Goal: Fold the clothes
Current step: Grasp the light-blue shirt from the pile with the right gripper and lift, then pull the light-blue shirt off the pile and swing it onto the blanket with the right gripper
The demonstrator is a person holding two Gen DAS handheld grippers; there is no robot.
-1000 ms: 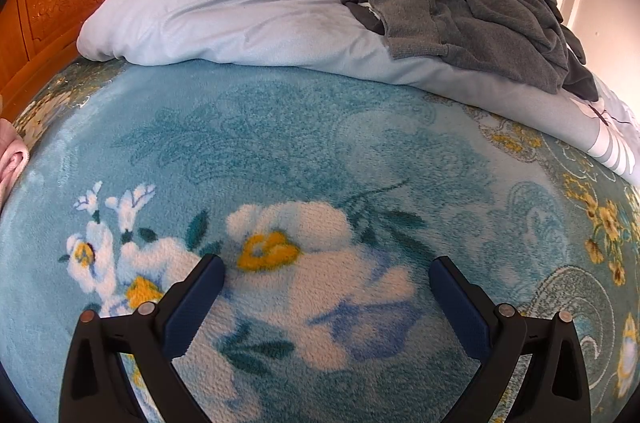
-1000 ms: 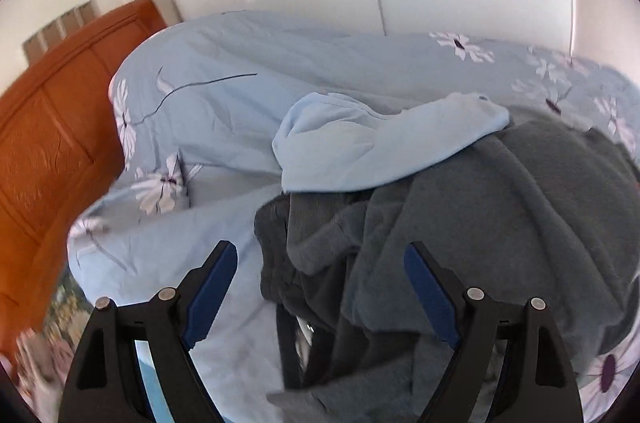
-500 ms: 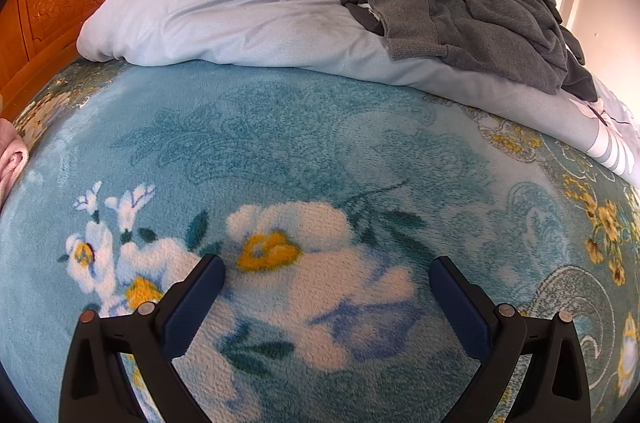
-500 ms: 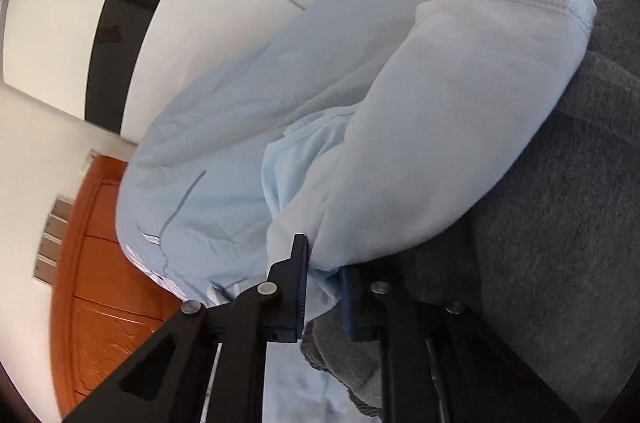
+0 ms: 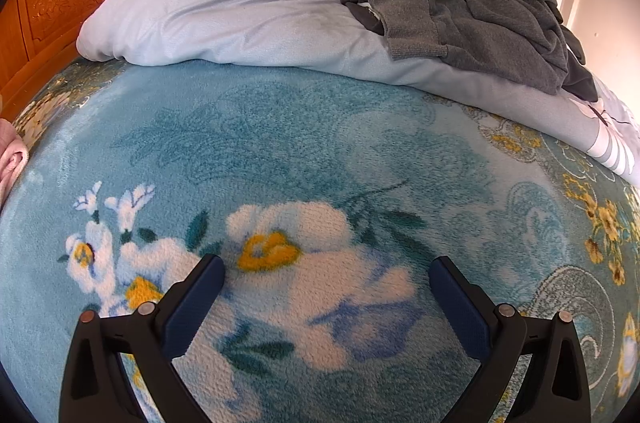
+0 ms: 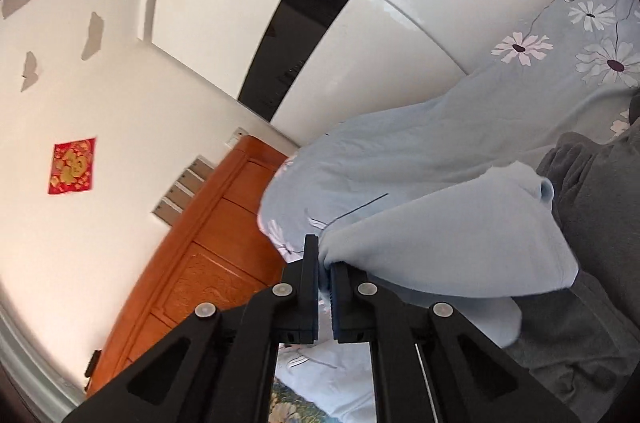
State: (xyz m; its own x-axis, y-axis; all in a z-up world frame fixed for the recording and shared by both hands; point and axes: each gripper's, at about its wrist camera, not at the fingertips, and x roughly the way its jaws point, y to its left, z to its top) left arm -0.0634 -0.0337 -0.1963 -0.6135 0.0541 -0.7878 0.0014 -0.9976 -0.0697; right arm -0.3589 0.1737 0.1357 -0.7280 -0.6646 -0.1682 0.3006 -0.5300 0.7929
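1. Lifted since half a second ago: light blue garment [image 6: 452, 243], pinched in closed right gripper [image 6: 325, 265], now hanging above grey clothes pile [image 5: 480, 11].
2. Left gripper [image 5: 326, 297] wide open, empty, over floral blanket [image 5: 304, 143].
3. Grey pile on pale duvet [image 5: 240, 7] at bed's far edge.

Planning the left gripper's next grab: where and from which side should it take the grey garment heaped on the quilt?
Likely the ribbed hem flap of the grey garment. It lies flat at the heap's near edge on the quilt, facing the open left gripper, so come in low from the blanket side.
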